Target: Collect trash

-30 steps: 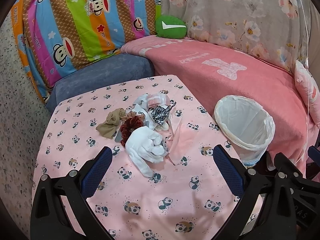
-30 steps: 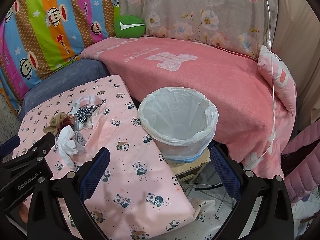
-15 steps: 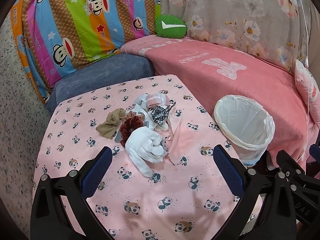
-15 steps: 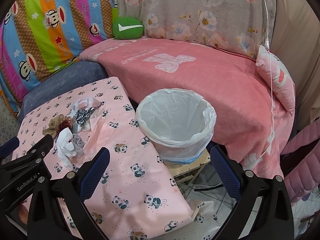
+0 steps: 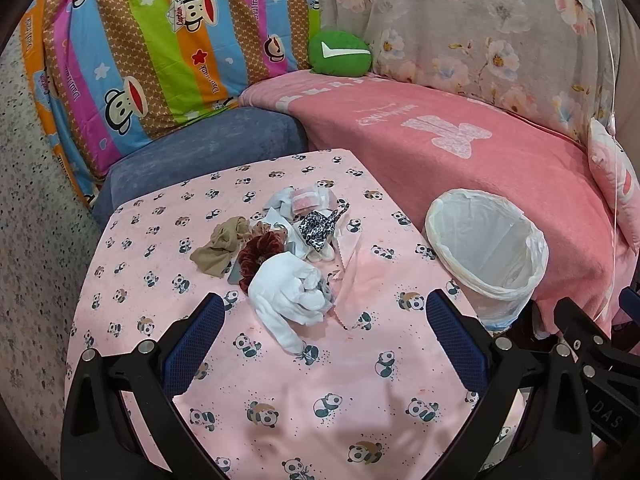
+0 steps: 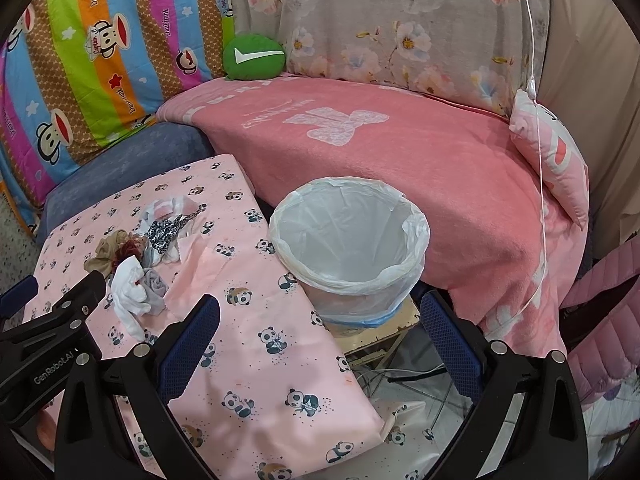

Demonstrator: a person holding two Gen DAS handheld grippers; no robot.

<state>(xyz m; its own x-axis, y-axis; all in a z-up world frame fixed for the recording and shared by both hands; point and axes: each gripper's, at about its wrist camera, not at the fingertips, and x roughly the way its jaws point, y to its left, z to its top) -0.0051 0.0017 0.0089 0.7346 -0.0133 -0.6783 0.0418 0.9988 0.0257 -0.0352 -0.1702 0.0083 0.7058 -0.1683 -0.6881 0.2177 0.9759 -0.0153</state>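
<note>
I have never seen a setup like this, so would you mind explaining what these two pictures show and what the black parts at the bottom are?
There is no robot here: a person holds a hand-operated gripper in each hand, and a fisheye camera on each one looks forward along its fingers. The black arms with blue pads at the bottom are those tools: the left gripper in the left wrist view, the right gripper in the right wrist view. Both have their jaws wide open and hold nothing.

Ahead lies a table under a pink panda-print cloth. On it is a small heap: a crumpled white cloth, a dark red velvet scrunchie, a tan fabric piece and a black-and-white patterned scrap. Beside the table stands a round bin lined with a white plastic bag, apparently empty.
</note>
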